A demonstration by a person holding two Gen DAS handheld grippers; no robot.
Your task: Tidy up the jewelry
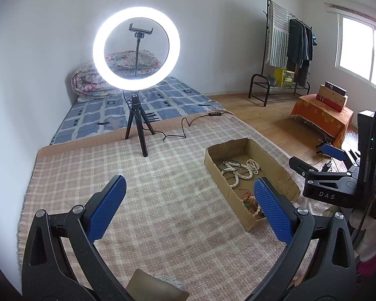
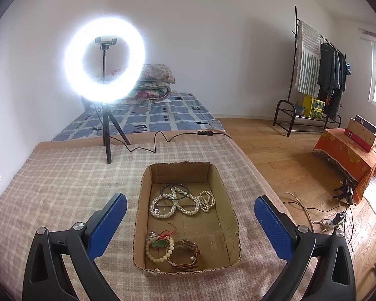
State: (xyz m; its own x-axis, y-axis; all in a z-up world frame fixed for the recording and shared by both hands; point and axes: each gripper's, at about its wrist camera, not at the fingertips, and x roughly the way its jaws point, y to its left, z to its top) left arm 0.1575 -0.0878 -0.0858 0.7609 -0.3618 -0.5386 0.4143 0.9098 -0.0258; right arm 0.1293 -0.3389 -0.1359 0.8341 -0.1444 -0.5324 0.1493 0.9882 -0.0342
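Observation:
A shallow cardboard box [image 2: 220,215] [image 1: 275,168] sits on the plaid cloth. In it lie a white pearl necklace [image 2: 185,204] [image 1: 243,170], a dark bangle [image 2: 175,191], a cream bead bracelet with a green charm and red cord [image 2: 160,247] and a brown strap watch [image 2: 188,253]. My right gripper [image 2: 190,222] is open and empty, held above the box's near half. My left gripper [image 1: 189,203] is open and empty, left of the box over the cloth. The right gripper's body [image 1: 338,185] shows at the right of the left wrist view.
A lit ring light on a tripod [image 1: 137,50] [image 2: 105,61] stands at the cloth's far side, its cable [image 2: 163,140] trailing right. A mattress with folded quilts [image 2: 153,82] lies behind. Wooden floor, cables [image 2: 333,218], an orange-covered stand [image 2: 348,155] and a clothes rack [image 2: 318,75] are to the right.

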